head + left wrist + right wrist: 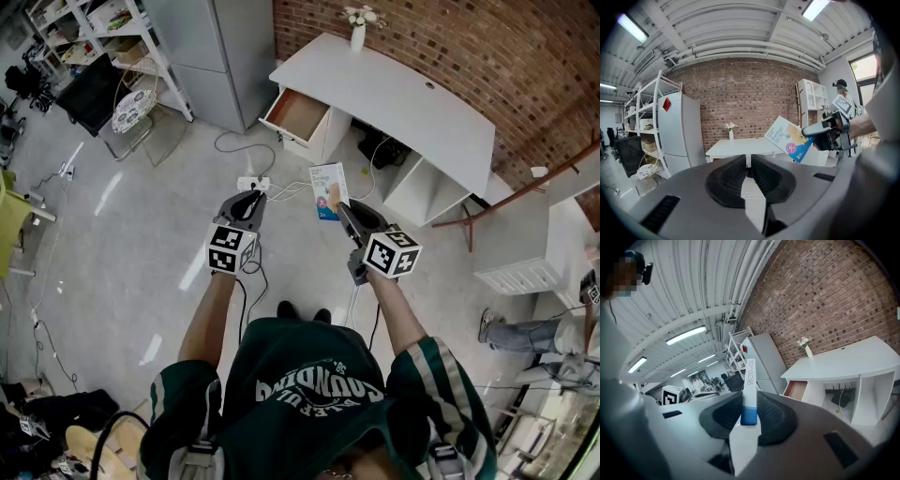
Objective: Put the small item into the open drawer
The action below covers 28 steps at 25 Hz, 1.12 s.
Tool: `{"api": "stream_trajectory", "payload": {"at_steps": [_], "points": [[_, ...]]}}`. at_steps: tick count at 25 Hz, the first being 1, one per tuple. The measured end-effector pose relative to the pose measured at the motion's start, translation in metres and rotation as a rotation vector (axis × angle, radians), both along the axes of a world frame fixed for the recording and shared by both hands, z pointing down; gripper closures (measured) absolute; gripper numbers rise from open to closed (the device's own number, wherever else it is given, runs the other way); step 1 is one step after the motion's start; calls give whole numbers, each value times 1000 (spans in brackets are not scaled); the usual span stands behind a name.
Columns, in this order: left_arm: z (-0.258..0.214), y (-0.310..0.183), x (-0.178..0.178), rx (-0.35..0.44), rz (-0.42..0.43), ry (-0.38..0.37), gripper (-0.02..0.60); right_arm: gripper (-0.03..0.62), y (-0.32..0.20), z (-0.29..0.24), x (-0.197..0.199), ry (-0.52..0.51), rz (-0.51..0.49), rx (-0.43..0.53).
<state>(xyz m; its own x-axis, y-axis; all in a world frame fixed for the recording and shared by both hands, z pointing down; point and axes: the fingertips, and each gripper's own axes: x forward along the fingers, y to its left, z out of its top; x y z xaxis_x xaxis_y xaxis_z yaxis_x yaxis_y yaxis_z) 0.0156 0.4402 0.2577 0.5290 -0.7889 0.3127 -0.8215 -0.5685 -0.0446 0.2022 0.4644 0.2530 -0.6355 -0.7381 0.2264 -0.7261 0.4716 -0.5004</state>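
**Box gripped, drawer still ahead**

We had the box [328,190] clamped edge-on in the right gripper [343,212], in the air and well short of the drawer [298,114]. The left gripper [251,201] was closed on nothing. Carrying it over and dropping it in were left. We counted one box, one open drawer and two grippers.

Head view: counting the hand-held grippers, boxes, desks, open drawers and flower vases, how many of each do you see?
grippers: 2, the left gripper and the right gripper
box: 1
desk: 1
open drawer: 1
flower vase: 1
Total: 6
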Motion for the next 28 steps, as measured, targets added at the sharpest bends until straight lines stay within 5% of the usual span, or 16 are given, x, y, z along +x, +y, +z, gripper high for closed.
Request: {"api": "stream_trajectory", "payload": {"at_steps": [28], "points": [[17,-22,-4,-13,39,20,535,484,-16,9,-19,-20,19,-3]]}}
